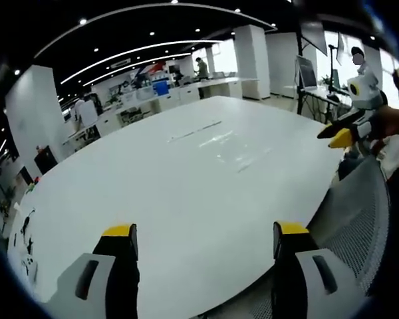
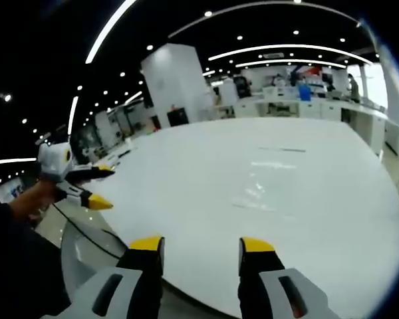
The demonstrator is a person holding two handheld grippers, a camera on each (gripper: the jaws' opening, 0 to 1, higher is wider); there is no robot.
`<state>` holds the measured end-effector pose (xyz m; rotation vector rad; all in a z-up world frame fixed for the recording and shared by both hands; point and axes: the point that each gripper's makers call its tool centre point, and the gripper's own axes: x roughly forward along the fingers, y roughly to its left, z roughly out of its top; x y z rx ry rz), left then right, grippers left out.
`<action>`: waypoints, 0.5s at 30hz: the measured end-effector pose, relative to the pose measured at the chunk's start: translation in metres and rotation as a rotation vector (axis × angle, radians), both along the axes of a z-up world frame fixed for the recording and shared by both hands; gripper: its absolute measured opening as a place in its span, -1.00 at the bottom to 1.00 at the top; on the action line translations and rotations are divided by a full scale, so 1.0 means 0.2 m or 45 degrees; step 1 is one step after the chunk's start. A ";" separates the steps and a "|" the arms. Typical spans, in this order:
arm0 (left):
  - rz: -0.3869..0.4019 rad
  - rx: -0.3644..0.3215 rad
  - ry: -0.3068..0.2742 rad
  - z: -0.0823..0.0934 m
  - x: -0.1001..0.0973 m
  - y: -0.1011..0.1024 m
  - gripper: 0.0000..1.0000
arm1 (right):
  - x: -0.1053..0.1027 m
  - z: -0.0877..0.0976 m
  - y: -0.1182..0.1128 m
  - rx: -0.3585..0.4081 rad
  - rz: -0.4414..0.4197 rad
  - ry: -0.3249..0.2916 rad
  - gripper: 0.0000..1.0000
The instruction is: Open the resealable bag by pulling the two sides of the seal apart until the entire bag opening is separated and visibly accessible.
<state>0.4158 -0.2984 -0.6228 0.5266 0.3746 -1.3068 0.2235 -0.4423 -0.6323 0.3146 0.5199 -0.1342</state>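
Left hand-held gripper (image 1: 205,240) and right hand-held gripper (image 2: 203,254) hover spread, holding nothing, over the white tabletop (image 1: 186,173); a clear bag (image 2: 256,194) perhaps lies at 12 o'clock.

bag (image 1: 216,141) on table (image 1: 153,199), mid-far | chair (image 1: 359,219) at table's right edge

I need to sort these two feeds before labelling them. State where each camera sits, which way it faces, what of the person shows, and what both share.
Left gripper view: rides the left gripper, jaws apart and empty, looking across the white table at a clear resealable bag; the right gripper and a hand enter at right, beside a mesh chair.
Right gripper view: rides the right gripper, facing the same table; the left gripper and its hand enter at left.
Shared: table, bag, open office behind.
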 end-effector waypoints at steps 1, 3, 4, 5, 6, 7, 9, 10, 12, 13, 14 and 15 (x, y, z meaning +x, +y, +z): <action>0.007 -0.002 0.020 -0.01 0.00 0.00 0.63 | 0.00 0.00 0.00 0.001 0.003 0.002 -0.16; 0.021 0.008 0.046 -0.02 0.00 0.01 0.63 | 0.00 0.00 0.00 0.002 0.005 0.000 -0.16; 0.033 0.012 0.039 -0.03 0.01 0.02 0.63 | 0.00 0.00 0.00 0.003 0.004 -0.001 -0.16; 0.053 0.013 0.031 -0.03 0.03 0.02 0.62 | 0.00 0.00 -0.01 -0.004 0.000 -0.001 -0.16; 0.054 0.012 0.032 -0.03 0.03 0.02 0.61 | 0.00 0.00 -0.01 -0.006 -0.001 -0.003 -0.16; 0.061 0.006 0.047 -0.03 0.03 0.03 0.59 | 0.00 0.00 -0.02 -0.003 -0.017 -0.010 -0.16; 0.054 0.014 0.053 -0.04 0.03 0.03 0.58 | 0.00 0.00 -0.02 -0.001 -0.018 -0.004 -0.16; 0.054 0.015 0.053 -0.04 0.03 0.03 0.58 | 0.00 0.00 -0.02 0.002 -0.022 0.000 -0.16; 0.076 0.017 0.049 -0.04 0.04 0.03 0.56 | 0.00 0.00 -0.03 -0.001 -0.043 -0.007 -0.16; 0.070 0.009 0.056 -0.03 0.03 0.03 0.55 | 0.00 0.01 -0.04 0.007 -0.051 -0.013 -0.16; 0.065 0.011 0.056 -0.03 0.04 0.02 0.56 | 0.00 0.00 -0.04 0.004 -0.050 -0.011 -0.16; 0.086 0.011 0.045 -0.03 0.05 0.02 0.55 | 0.00 0.01 -0.04 0.003 -0.051 -0.012 -0.17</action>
